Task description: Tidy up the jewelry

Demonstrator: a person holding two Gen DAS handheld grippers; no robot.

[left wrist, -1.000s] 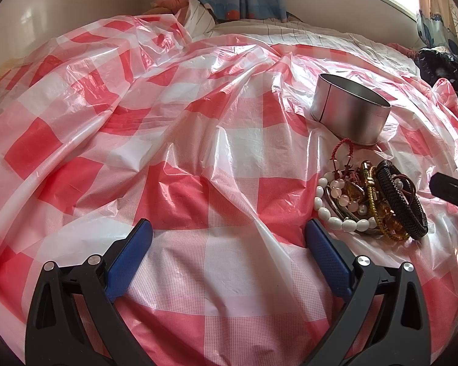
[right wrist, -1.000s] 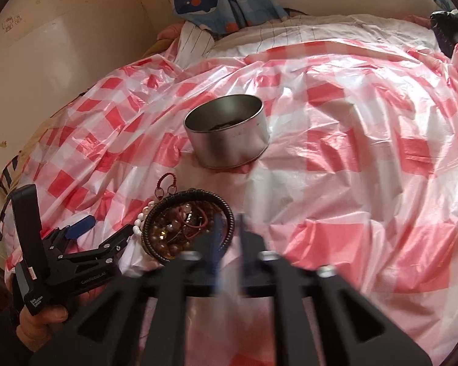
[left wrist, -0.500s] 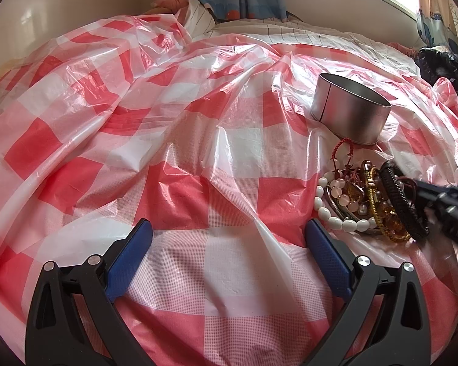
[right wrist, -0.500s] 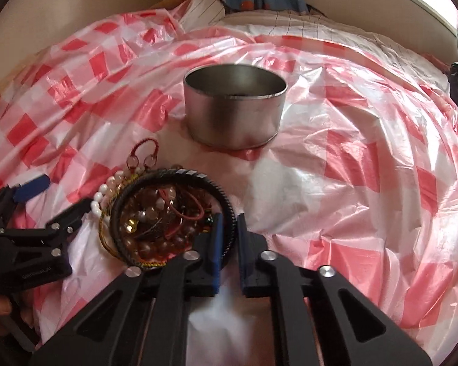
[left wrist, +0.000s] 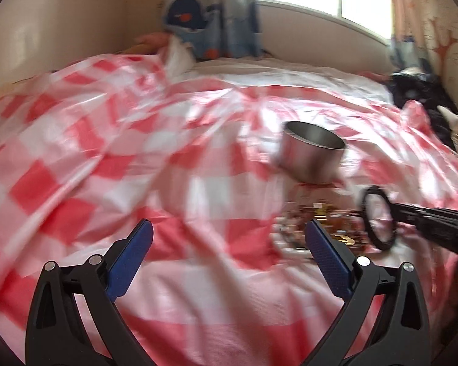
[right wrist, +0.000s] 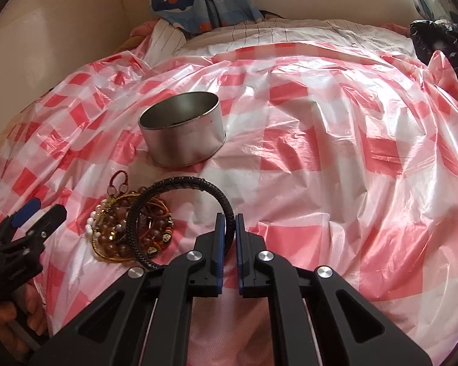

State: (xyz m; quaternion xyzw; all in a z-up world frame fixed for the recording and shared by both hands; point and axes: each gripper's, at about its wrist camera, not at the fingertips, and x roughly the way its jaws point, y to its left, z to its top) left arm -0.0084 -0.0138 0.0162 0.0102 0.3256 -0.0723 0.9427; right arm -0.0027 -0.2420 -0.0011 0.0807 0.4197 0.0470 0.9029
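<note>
Right gripper (right wrist: 228, 224): fingers clamped on the black braided bracelet (right wrist: 180, 183), held above the pile.
Left gripper (left wrist: 227, 244): fingers wide apart, holding nothing.
Jewelry pile (right wrist: 128, 228): lay on the checkered plastic sheet (right wrist: 336, 152).
Metal tin (right wrist: 183, 131): stood just beyond the pile.

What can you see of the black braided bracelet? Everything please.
The black braided bracelet is a stiff, round hoop of woven cord, leather-like, with a smoother wrapped section at its far side. The right gripper is shut on its right side, holding it tilted over the jewelry pile; whether its lower left edge touches the pile is unclear. The metal tin stands just beyond, apart from it. In the left wrist view it shows as an upright ring.
</note>
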